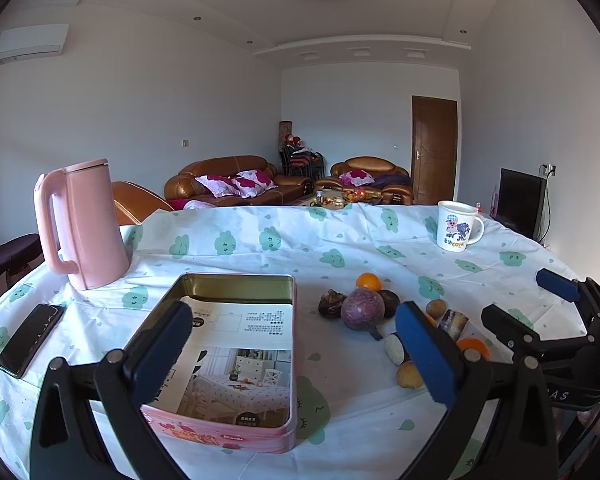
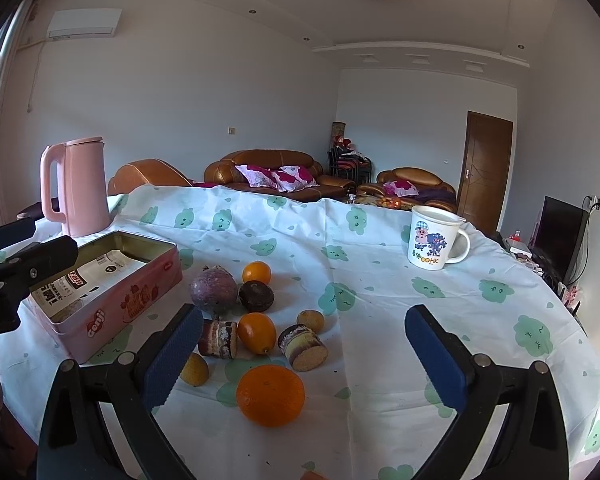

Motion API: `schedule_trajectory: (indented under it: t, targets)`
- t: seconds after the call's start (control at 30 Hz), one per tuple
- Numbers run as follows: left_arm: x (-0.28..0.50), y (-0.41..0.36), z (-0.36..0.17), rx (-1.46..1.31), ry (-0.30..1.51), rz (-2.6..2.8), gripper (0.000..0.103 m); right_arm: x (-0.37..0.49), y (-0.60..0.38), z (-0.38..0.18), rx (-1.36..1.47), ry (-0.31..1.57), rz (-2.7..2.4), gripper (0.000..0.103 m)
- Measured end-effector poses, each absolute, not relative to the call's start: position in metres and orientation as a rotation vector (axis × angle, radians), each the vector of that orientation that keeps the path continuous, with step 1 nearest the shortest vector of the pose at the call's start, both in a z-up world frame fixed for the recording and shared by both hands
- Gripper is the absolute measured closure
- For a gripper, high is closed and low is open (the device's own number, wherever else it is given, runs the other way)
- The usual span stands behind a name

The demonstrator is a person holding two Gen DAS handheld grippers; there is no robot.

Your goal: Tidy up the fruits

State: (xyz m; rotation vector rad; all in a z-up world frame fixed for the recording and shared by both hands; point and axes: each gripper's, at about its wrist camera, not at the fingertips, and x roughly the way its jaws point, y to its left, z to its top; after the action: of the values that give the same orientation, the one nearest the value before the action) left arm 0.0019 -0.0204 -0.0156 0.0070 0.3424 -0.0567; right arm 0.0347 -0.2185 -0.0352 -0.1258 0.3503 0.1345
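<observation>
A pile of fruit lies on the cloud-print tablecloth (image 2: 372,280): a large orange (image 2: 270,395) nearest, a smaller orange (image 2: 256,332), a far orange (image 2: 257,272), a purple round fruit (image 2: 214,289), a dark fruit (image 2: 257,296), small yellow-brown fruits (image 2: 311,320) and cut sugarcane pieces (image 2: 302,347). The pile also shows in the left wrist view (image 1: 362,309). An open pink tin (image 1: 236,360) lined with paper sits left of it. My left gripper (image 1: 296,348) is open and empty over the tin's right edge. My right gripper (image 2: 304,354) is open and empty just above the fruit.
A pink kettle (image 1: 82,226) stands at the back left, behind the tin. A black phone (image 1: 30,338) lies at the left edge. A white cartoon mug (image 2: 436,238) stands at the back right. Sofas, a door and a TV lie beyond the table.
</observation>
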Motion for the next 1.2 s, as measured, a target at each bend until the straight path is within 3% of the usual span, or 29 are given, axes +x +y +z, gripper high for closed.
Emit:
schedule_trajectory:
  t: [1.2]
  targets:
    - [0.007,-0.027,-0.028,0.005,0.377,-0.082,0.0,0.035,-0.225,-0.047,-0.134,0.38,0.105,0.001]
